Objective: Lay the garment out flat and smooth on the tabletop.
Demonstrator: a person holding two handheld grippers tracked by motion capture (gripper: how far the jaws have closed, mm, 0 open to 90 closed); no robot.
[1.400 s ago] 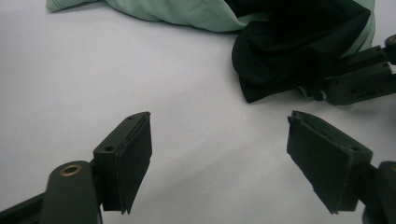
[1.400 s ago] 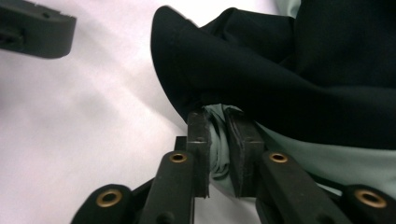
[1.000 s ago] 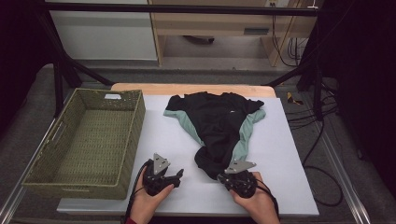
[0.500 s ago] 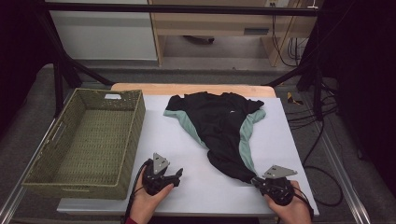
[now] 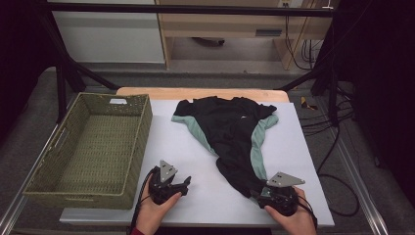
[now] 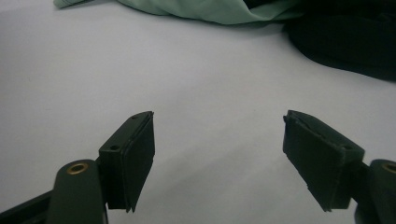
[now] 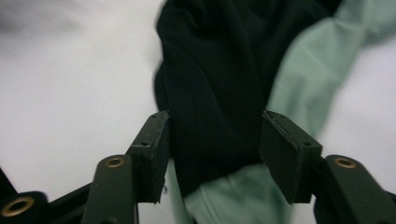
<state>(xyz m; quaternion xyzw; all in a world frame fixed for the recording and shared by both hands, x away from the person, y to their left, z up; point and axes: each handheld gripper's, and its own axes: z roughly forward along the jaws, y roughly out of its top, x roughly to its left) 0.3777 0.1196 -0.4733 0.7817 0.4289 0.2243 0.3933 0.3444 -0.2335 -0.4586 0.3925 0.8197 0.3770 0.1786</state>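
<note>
The shirt [image 5: 230,134] lies at the middle of the worktop [image 5: 195,161], its hem pulled to the lower right. There the right hand-held gripper [image 5: 258,192] has just been opening (cloth between its jaws, not pinched). The left hand-held gripper [image 5: 185,182] rests open, empty. Next move is probably a fresh grip for spreading.

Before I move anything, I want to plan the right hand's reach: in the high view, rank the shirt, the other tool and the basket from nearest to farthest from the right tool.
1. Shirt: its hem lies between the right tool's jaws.
2. Left tool: to the left, near the table's front edge.
3. Basket: farthest, at the table's left side.
</note>
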